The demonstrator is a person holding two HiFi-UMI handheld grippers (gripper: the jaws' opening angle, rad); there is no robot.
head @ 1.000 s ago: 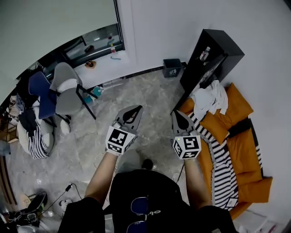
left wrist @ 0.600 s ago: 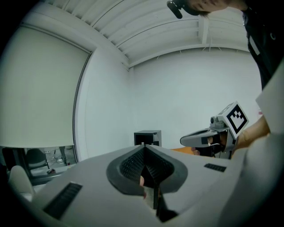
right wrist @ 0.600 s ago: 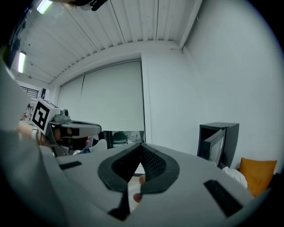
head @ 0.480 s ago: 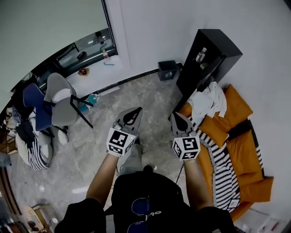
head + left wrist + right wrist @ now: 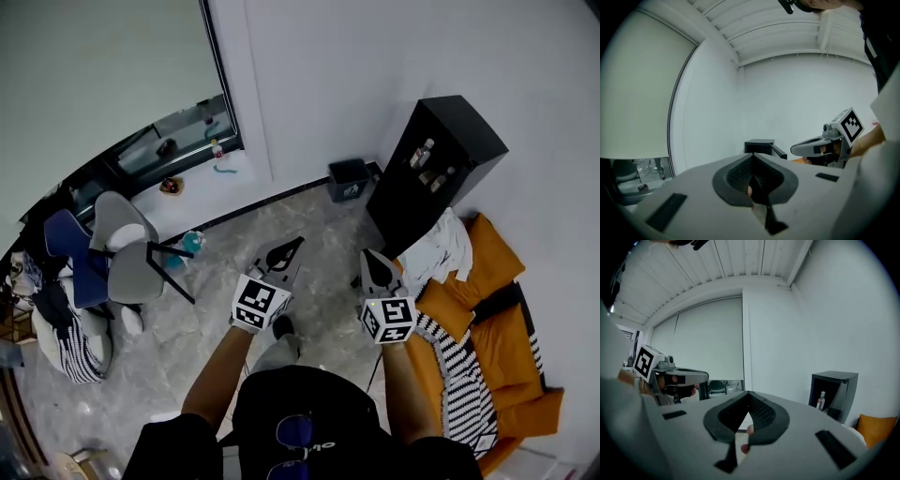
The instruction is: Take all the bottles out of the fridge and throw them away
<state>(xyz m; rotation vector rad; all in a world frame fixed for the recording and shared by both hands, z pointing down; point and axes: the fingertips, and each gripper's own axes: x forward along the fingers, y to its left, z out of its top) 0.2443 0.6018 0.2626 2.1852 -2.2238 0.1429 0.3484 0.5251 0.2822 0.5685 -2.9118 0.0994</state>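
One black fridge stands open-fronted at the person's two o'clock, against the white wall. An orange sofa lies at four o'clock and a dark bin at twelve. The left gripper and right gripper ride side by side ahead of the person. Each is clenched on nothing, and both are well apart from the fridge. Smallest of all, the bottles stand upright on the fridge shelves. At least two show, and one looks clear with a pale cap. They look light, stiff and smooth, and may be glass and slippery. A grip round the body, below the neck, seems safest. Compared with a second ago, fridge and bin sit lower in the head view, so nearer. The chairs have slid toward eight o'clock, and both grippers remain closed and empty.
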